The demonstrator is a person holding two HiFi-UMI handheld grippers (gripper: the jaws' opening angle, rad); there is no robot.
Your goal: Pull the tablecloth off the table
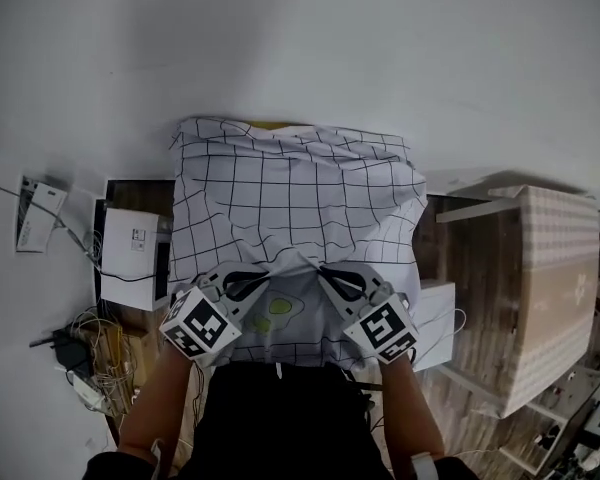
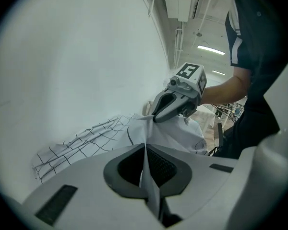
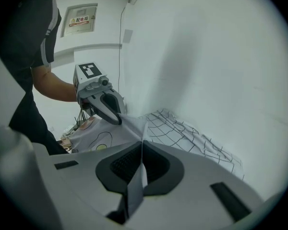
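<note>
Where the checked tablecloth (image 1: 290, 193) lies, it covers the table against the white wall (image 1: 400, 48), its far part rumpled and its near edge held up off the surface. Each of the two tongs has its jaws closed on that near edge. The left gripper (image 1: 255, 280) pinches a thin fold of cloth (image 2: 146, 169) between its pads, and the right gripper (image 1: 332, 276) does the same with its own fold (image 3: 140, 169). The two stand side by side a little apart, with the cloth sagging between them (a fried-egg print (image 1: 283, 308) shows on that hanging part). The black grid lines run back from both grips toward the wall. A white box (image 1: 130, 243) sits to the left of the table, with a tangle of cables (image 1: 90, 353) on the floor near it. A pale checked board (image 1: 555, 278) leans at the right.
</note>
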